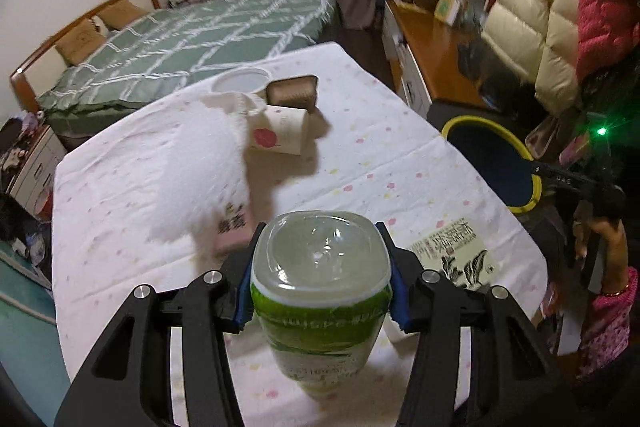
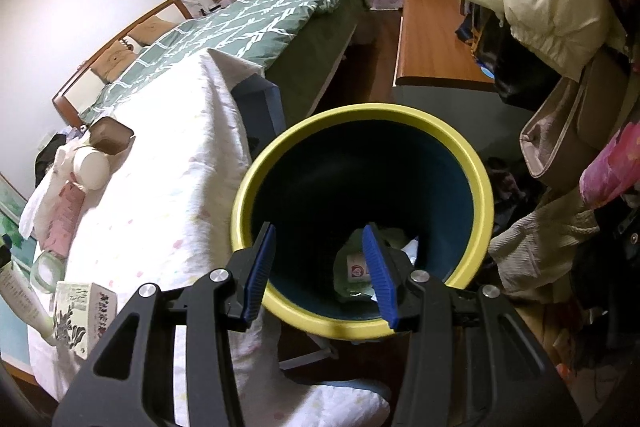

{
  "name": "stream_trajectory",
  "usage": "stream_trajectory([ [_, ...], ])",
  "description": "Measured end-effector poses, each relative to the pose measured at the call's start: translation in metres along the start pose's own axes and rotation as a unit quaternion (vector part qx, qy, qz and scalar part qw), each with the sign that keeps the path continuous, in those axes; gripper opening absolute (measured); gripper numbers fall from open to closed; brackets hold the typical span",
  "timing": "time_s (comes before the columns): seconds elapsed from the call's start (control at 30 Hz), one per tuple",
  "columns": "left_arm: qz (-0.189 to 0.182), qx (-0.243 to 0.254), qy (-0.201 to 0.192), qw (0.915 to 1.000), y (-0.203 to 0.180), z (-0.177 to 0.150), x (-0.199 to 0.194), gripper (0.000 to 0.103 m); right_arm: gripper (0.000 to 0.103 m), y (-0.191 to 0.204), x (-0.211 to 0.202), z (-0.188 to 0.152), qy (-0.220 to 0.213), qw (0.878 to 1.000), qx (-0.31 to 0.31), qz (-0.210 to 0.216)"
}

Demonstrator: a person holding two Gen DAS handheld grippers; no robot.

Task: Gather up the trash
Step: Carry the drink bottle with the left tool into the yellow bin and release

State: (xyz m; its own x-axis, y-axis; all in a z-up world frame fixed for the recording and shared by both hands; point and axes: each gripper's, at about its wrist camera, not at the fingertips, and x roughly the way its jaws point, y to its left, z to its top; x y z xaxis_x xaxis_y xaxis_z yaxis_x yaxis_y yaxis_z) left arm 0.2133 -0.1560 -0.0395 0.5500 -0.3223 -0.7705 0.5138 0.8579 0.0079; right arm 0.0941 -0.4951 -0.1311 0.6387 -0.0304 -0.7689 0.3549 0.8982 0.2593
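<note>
Your left hand-held gripper (image 1: 320,283) pinches the green-labelled plastic bottle (image 1: 320,291) above the surface (image 1: 380,155), while your spread right hand-held gripper (image 2: 320,275) brackets the bin (image 2: 478,187) rim, so a squeezed, slick bottle could slip short.

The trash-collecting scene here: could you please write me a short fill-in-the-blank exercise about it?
1. The left tongs are shut on a clear plastic bottle with a ____ label.
2. The rim of the trash bin is coloured ____.
3. The right tongs hold ____.
4. The paper cup on the table lies on its ____.

Missing words: green; yellow; nothing; side
</note>
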Motion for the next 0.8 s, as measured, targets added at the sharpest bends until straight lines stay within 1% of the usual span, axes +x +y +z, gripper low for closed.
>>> stream_trajectory([
  [0.23, 0.008, -0.027, -0.039, 0.9988, 0.004, -0.033, -0.029, 0.051, 0.044, 0.013, -0.007, -0.007, 0.000, 1.000, -0.013, 0.009],
  [0.4, 0.013, -0.028, -0.052, 0.9982, 0.002, -0.042, -0.037, 0.051, 0.044, 0.015, -0.016, -0.011, -0.005, 1.000, -0.018, 0.012],
  [0.67, 0.022, -0.014, -0.073, 0.9970, -0.007, -0.031, -0.053, 0.051, 0.044, 0.008, -0.031, -0.016, -0.019, 1.000, -0.012, 0.016],
  [0.8, 0.008, 0.004, -0.083, 0.9965, -0.021, -0.012, -0.061, 0.051, 0.044, -0.002, -0.036, -0.017, -0.026, 0.999, -0.003, 0.018],
])
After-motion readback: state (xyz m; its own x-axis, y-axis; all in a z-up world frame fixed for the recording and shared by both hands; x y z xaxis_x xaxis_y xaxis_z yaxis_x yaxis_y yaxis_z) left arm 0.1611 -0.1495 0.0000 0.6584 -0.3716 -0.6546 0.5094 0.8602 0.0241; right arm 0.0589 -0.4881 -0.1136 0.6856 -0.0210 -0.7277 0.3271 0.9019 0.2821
